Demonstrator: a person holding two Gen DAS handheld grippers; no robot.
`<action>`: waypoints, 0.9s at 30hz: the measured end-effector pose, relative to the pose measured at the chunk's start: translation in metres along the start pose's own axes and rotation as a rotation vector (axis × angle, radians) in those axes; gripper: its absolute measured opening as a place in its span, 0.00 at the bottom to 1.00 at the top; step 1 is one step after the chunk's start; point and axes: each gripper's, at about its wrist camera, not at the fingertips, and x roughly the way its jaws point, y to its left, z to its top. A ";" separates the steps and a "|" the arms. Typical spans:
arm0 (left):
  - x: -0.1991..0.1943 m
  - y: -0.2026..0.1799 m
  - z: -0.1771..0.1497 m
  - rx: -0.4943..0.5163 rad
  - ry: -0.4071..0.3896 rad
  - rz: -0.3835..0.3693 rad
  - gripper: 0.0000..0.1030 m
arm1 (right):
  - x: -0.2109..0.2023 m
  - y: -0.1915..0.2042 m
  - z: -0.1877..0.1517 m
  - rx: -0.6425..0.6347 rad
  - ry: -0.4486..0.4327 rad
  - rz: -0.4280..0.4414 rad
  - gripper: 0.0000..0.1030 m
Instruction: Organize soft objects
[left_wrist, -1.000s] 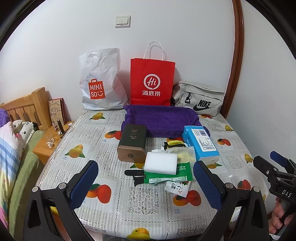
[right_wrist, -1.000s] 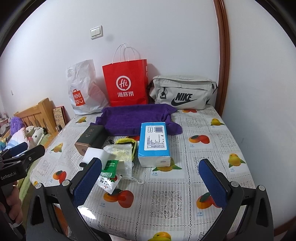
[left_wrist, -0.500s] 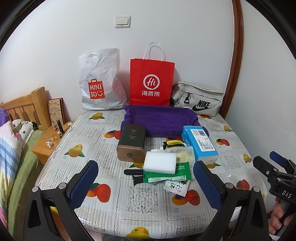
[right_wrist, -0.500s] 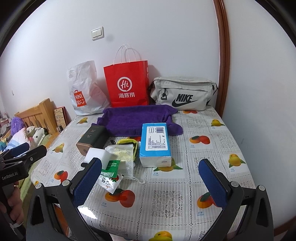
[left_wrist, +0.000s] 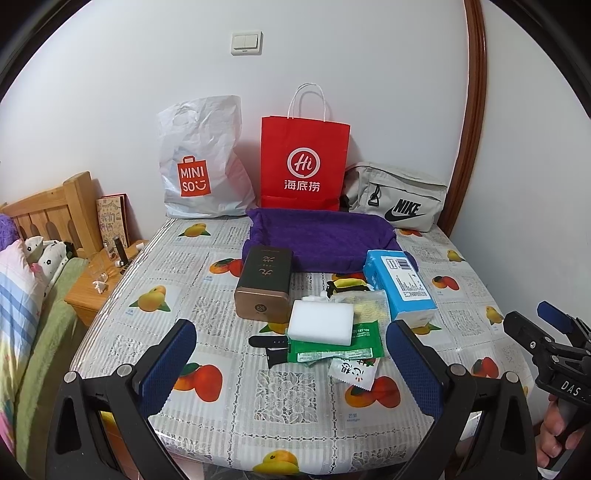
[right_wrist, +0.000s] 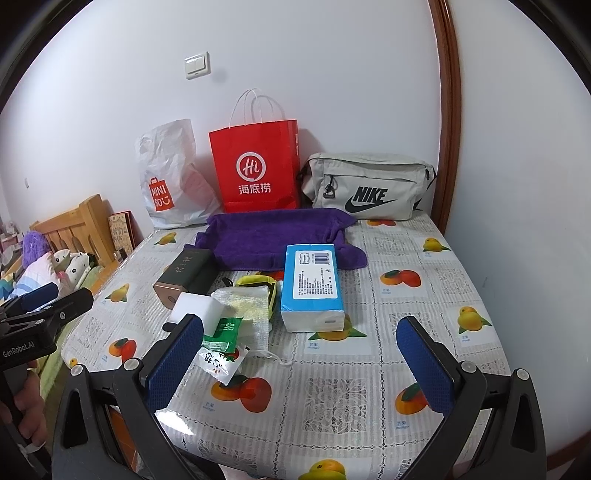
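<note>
Left wrist view: the left hand-held gripper gapes wide and empty low in the frame. Centre frame, a white foam sponge block lies on the fruit-print counter, overlapping a green sachet.

Right wrist view: the right hand-held gripper is likewise spread, holding nothing. The folded purple towel sits mid-frame, apparently touching the blue tissue pack.

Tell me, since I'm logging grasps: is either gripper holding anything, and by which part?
Nothing is held. The left gripper and right gripper are both open, hovering above the table's near edge.
</note>
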 end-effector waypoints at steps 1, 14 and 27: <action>0.000 0.000 0.000 -0.001 0.000 0.000 1.00 | 0.000 0.000 0.000 0.000 0.000 0.000 1.00; -0.001 0.001 0.000 0.001 -0.001 0.001 1.00 | 0.002 0.001 -0.003 0.001 0.003 0.000 1.00; -0.001 0.002 -0.002 0.007 0.001 -0.005 1.00 | 0.002 0.001 -0.004 -0.009 0.001 -0.008 1.00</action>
